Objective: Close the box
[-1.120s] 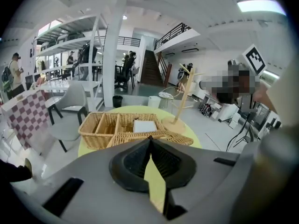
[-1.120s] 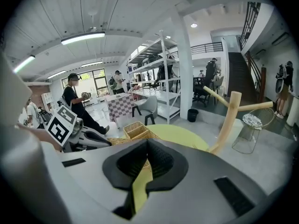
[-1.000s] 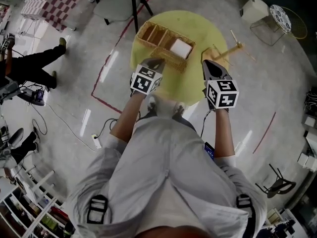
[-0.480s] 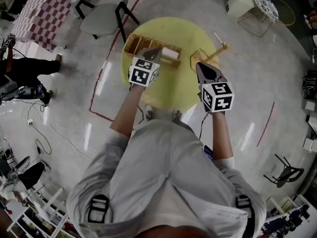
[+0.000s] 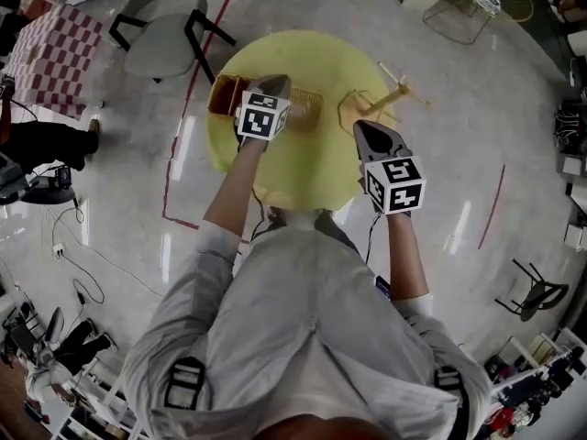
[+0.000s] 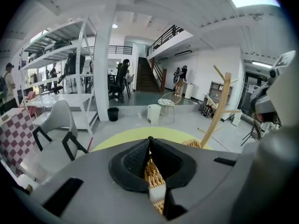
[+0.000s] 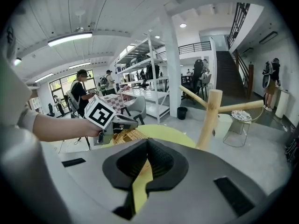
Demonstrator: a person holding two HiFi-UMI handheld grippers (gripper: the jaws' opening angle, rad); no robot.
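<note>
A woven wicker box (image 5: pixel 223 96) sat on the far left part of the round yellow bench (image 5: pixel 312 168), past a grey chair (image 5: pixel 160 35) on the floor. The box was honey-coloured and rectangular. Its long axis ran left to right across the head view, with the right end tipped slightly nearer the person. At its left end 1 open compartment showed; the rest lay under the left gripper (image 5: pixel 272 85), so how far the lid was shut could not be told.

The left gripper reached over the middle of the box with its 2 jaws pressed together at the tips. In its own view, wicker weave and a small pale patch showed through the narrow slit below the tips. Whether the jaws pinched the weave or only hung over it could not be told.

To the right a wooden peg stand (image 5: pixel 399 90) stood near the far right edge of the bench. The right gripper (image 5: pixel 371 134) hung over the bench just in front of that stand, well apart from the box. Its jaws were pressed together on nothing, and only yellow bench showed through their slit.
</note>
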